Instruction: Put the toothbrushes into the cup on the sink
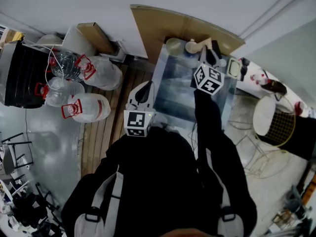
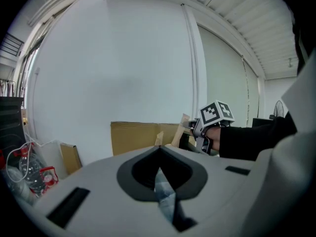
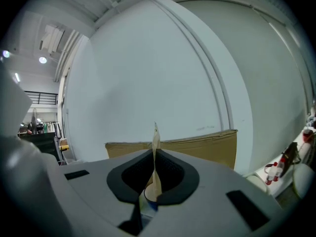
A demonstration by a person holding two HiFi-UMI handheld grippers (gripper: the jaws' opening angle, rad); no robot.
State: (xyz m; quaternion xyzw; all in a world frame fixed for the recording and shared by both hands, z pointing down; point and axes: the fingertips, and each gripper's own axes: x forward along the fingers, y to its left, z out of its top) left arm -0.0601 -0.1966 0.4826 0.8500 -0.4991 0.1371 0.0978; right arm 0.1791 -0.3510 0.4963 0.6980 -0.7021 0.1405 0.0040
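From the head view, a metal sink (image 1: 173, 90) stands in front of me, with a pale cup (image 1: 173, 44) on its far rim. My right gripper (image 1: 204, 55) reaches over the sink's far right corner, just right of the cup. It is shut on a thin beige toothbrush pack (image 1: 203, 45). In the right gripper view the toothbrush pack (image 3: 155, 142) stands edge-on, pinched between the pads of the right gripper (image 3: 155, 157). My left gripper (image 1: 147, 85) hovers at the sink's left edge. Its tips meet in the left gripper view, the left gripper (image 2: 159, 158) holding nothing.
A blue-topped container (image 1: 190, 46) stands next to the cup. A cardboard sheet (image 1: 163, 26) leans behind the sink. Water jugs (image 1: 84, 107) with red handles and a black box (image 1: 19, 73) lie left, across the wooden slats (image 1: 103, 132). A wire chair (image 1: 274, 120) is right.
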